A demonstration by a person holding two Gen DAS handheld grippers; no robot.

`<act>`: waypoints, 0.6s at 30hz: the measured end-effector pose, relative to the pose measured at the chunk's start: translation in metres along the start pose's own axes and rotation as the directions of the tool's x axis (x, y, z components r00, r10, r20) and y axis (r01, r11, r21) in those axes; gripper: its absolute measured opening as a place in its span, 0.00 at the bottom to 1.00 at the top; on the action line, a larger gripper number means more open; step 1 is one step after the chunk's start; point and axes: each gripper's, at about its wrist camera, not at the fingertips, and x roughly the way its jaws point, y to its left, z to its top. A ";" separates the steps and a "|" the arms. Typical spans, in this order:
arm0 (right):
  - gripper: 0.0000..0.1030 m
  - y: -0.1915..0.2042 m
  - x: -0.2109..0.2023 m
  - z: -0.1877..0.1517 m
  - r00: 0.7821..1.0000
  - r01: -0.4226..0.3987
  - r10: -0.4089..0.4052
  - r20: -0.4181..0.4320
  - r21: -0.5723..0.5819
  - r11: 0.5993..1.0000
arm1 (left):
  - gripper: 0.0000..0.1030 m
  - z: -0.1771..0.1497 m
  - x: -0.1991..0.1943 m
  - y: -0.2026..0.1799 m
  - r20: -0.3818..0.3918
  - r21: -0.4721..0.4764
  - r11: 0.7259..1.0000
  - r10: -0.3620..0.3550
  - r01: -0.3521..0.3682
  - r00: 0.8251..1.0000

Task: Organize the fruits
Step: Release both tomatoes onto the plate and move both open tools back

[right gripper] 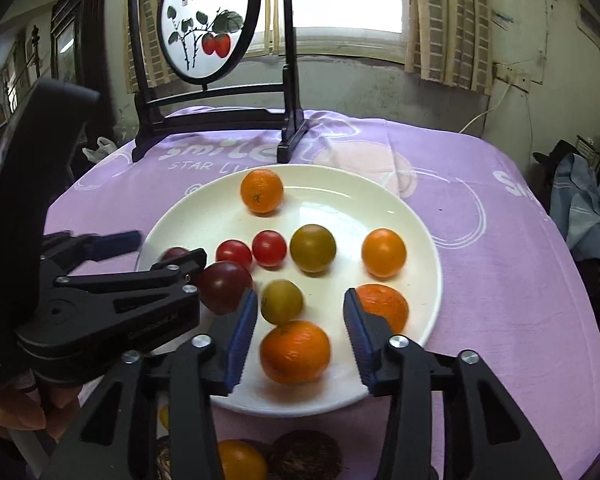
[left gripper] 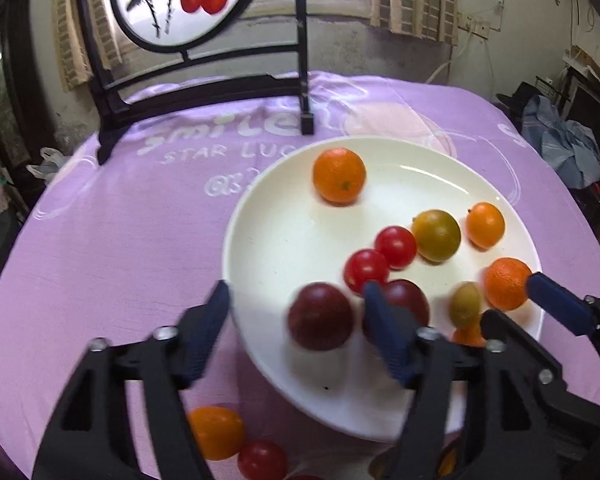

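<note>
Fruits are gathered on the white plate (right gripper: 416,240), which sits on the purple tablecloth (right gripper: 480,280) in front of a standing painted screen (right gripper: 210,20); the plate serves as the collection point, and its raised rim keeps round items from rolling off. On it lie three oranges (right gripper: 261,191), two red cherry tomatoes (right gripper: 269,248), two dark plums (right gripper: 224,292), a green-orange fruit (right gripper: 313,248), a smaller yellow-green one (right gripper: 281,302) and a small orange tomato (right gripper: 383,253). The left gripper (left gripper: 296,308) has its jaws spread wide, one finger outside the plate rim and the other over the plate, with a dark plum (left gripper: 320,316) lying on the plate between them; neither pad presses on it, which reads as a release position. The right gripper (right gripper: 300,332) has its jaws partly spread around a large orange (right gripper: 295,352) near the plate's front edge, with visible gaps on both sides, so that fruit also rests on the plate rather than in a grip. Both grippers point down toward the plate at a slant, which suits setting items onto a shallow dish. Remaining items stay on the cloth in front of the plate: an orange tomato (left gripper: 216,432) and a red tomato (left gripper: 262,460) in the left wrist view, and a dark round item (right gripper: 304,456) of unclear kind in the right wrist view. Judged from this layout, sorting is largely done but not complete.
</note>
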 end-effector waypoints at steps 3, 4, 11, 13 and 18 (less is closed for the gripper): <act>0.49 0.000 -0.005 -0.001 1.000 -0.007 0.007 -0.003 -0.001 1.000 | 0.75 -0.003 -0.010 0.002 0.027 0.002 1.000 0.003 -0.003 1.000; 0.50 0.001 -0.008 -0.002 1.000 -0.006 0.006 0.001 -0.007 1.000 | 0.75 -0.004 -0.013 0.003 0.024 0.001 1.000 -0.002 0.002 1.000; 0.60 0.004 -0.027 -0.009 1.000 0.002 -0.002 0.014 -0.020 1.000 | 0.83 -0.019 -0.038 0.014 0.037 -0.012 0.999 -0.029 0.030 0.999; 0.61 0.005 -0.035 -0.014 1.000 0.007 -0.006 0.011 -0.023 1.000 | 0.87 -0.025 -0.046 0.016 0.043 0.002 1.000 -0.031 0.031 0.999; 0.65 0.001 -0.047 -0.034 1.000 0.019 -0.019 0.011 -0.027 0.999 | 0.92 -0.049 -0.064 0.034 0.057 0.006 1.000 0.014 -0.014 0.998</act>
